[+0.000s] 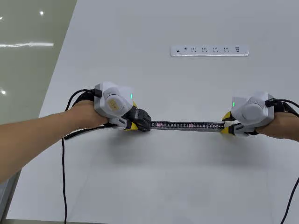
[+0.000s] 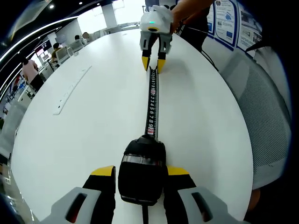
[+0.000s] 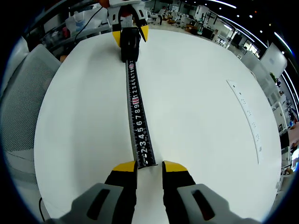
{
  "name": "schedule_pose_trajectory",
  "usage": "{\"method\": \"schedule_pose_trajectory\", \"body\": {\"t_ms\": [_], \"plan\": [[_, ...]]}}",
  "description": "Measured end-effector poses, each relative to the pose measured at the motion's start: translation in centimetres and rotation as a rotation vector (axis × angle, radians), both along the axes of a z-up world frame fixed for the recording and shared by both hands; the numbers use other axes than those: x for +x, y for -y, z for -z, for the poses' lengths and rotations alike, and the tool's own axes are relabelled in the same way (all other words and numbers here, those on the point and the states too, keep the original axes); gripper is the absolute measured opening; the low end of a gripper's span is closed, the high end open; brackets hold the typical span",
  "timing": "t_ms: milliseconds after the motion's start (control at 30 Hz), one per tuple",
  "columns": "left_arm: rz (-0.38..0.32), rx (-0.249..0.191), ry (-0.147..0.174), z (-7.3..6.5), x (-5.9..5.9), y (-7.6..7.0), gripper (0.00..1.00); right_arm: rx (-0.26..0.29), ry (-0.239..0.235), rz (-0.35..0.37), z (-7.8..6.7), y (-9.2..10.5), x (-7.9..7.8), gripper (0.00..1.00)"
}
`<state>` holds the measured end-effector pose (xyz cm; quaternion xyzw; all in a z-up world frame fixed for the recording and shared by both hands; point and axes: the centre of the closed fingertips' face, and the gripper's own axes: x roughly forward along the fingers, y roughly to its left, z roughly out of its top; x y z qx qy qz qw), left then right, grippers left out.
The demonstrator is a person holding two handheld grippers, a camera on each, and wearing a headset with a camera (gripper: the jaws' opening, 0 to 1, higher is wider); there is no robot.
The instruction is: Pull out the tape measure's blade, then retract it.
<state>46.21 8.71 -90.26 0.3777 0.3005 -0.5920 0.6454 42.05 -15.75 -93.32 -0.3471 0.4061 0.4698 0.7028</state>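
Observation:
The black tape measure case [image 2: 141, 170] sits between the yellow-tipped fingers of my left gripper [image 2: 140, 171], which is shut on it. In the head view the left gripper [image 1: 135, 122] is at the left with the case [image 1: 141, 121] just above the white table. The black blade [image 1: 187, 125] with white numbers runs straight to my right gripper [image 1: 226, 125]. In the right gripper view the blade [image 3: 137, 116] ends between the fingertips of the right gripper [image 3: 149, 166], which is shut on its tip. The blade lies low along the tabletop.
A white power strip [image 1: 209, 50] lies flat on the table's far side, well behind the blade. Black cables [image 1: 63, 163] trail off the table's left edge from the left gripper. A mesh chair back [image 3: 23, 116] stands beside the table.

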Motion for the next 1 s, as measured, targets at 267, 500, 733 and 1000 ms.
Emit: {"method": "schedule_pose_trajectory", "body": {"t_ms": [267,500,733,1000], "plan": [[-0.049,-0.015,0.002,-0.4,0.1,-0.4,0.43,0.057,-0.007,0.133,-0.2,0.8,0.0,0.22],[-0.117,-0.035,0.003,-0.7,-0.1,-1.0,0.51,0.102,-0.005,0.211,-0.8,0.8,-0.4,0.26],[-0.207,-0.064,0.011,-1.2,0.0,-1.7,0.58,0.145,0.003,0.301,-1.4,0.6,-0.8,0.3],[-0.329,-0.104,0.008,-1.9,-0.2,-2.9,0.63,0.192,0.019,0.399,-2.3,0.4,-1.0,0.37]]}}
